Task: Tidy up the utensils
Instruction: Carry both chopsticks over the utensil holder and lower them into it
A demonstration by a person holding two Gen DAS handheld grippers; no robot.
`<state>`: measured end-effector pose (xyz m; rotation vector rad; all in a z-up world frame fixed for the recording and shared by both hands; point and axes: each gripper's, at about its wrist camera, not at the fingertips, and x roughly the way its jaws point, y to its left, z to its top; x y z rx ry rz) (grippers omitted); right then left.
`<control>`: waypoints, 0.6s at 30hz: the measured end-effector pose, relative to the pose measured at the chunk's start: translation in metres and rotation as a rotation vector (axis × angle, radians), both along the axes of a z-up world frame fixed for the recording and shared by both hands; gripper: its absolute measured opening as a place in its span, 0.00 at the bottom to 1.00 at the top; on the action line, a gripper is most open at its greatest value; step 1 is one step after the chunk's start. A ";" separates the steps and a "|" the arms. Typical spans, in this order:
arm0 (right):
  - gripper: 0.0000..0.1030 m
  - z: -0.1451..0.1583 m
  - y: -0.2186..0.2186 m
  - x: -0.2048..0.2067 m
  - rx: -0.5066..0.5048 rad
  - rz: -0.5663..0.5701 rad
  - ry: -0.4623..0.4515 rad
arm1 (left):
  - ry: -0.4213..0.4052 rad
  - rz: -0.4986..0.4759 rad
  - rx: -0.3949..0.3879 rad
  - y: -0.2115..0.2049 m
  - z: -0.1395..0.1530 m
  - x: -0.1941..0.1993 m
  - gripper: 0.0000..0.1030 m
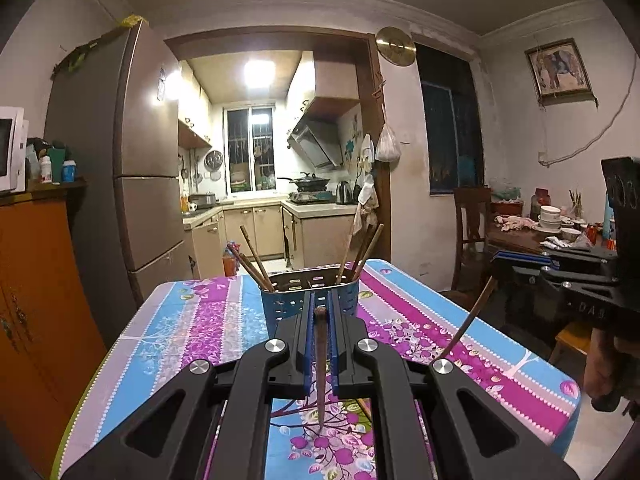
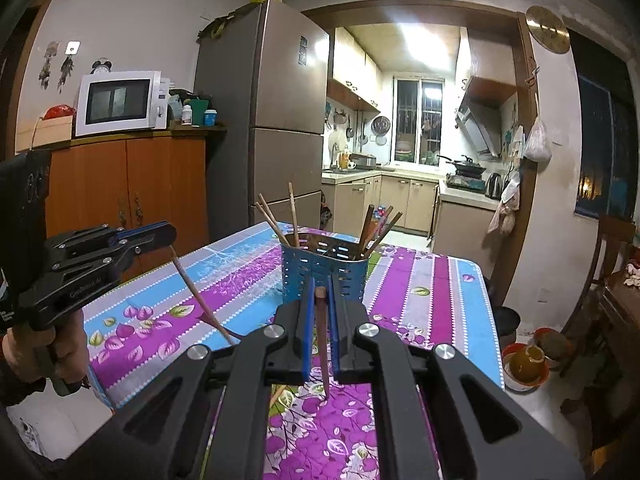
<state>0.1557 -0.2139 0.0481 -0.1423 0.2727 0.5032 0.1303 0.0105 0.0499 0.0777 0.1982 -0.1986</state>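
The floral-clothed surface (image 1: 192,320) spreads below both grippers, its near edge cut off by their black frames. Just ahead of each stands the blue perforated holder (image 1: 288,304), chopsticks leaning inside, its base hidden. The left gripper (image 1: 320,312) clamps one brown chopstick (image 1: 320,360); the right gripper (image 2: 320,292) clamps another chopstick (image 2: 322,340).
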 end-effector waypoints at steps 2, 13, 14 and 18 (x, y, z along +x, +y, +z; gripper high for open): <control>0.05 0.005 0.001 0.003 0.000 0.003 0.009 | 0.004 0.000 0.005 0.001 0.005 0.003 0.08; 0.05 0.043 0.012 0.012 0.005 0.025 0.004 | 0.058 -0.024 -0.021 0.008 0.037 0.028 0.07; 0.05 0.048 0.012 0.014 0.008 0.026 0.004 | 0.057 -0.026 -0.020 0.007 0.043 0.031 0.07; 0.05 0.073 0.013 0.021 0.025 0.034 0.000 | 0.046 -0.028 -0.021 0.004 0.071 0.040 0.07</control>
